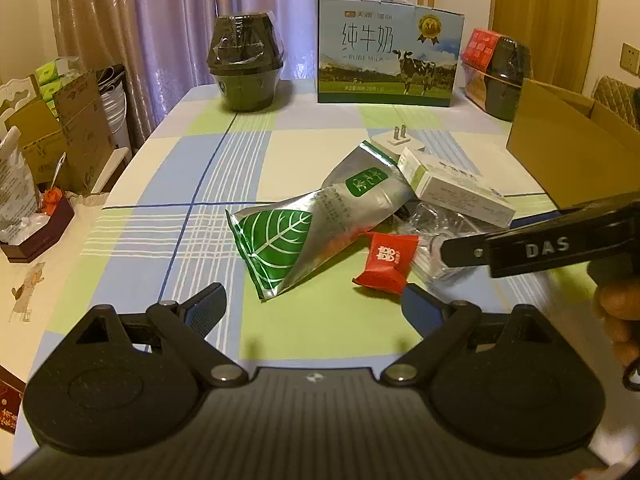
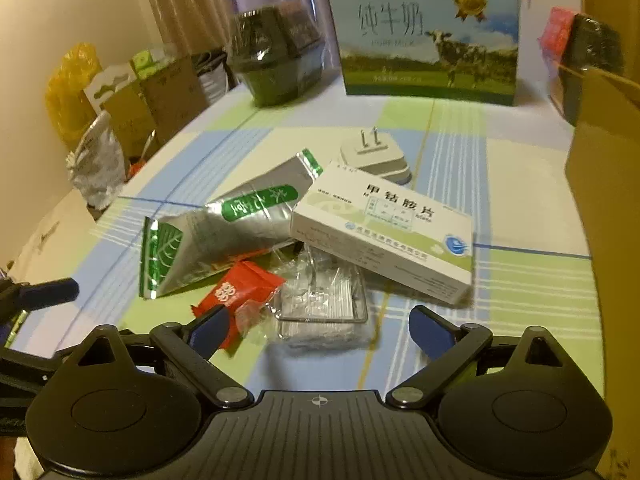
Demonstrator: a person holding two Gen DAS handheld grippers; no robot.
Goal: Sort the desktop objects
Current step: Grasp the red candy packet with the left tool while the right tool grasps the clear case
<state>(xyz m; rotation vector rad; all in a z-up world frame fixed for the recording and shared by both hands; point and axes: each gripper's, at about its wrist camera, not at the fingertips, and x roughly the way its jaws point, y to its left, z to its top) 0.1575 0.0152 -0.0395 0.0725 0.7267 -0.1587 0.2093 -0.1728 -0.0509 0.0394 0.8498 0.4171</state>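
Checked tablecloth (image 1: 208, 184) in blue, green and cream, curtains (image 1: 168, 20) behind. At the far edge, a milk carton (image 1: 388, 52) between two wrapped black pots (image 1: 245, 64). At right, an open cardboard box (image 1: 568, 140). Mid-table, a loose heap: silver pouch (image 1: 320, 216) with a green leaf, lying flat; red candy (image 1: 386, 262) touching its lower edge; clear plastic packet (image 2: 324, 300) just beside the candy; white medicine box (image 2: 384, 232) resting partly over pouch and packet; white plug (image 2: 376, 156) behind it, prongs up. Left gripper (image 1: 314, 308) near the pouch, fingers spread wide, nothing between them. Right gripper (image 2: 318, 328) low over the packet, fingers apart, empty, left pad (image 2: 210, 326) in front of the candy.
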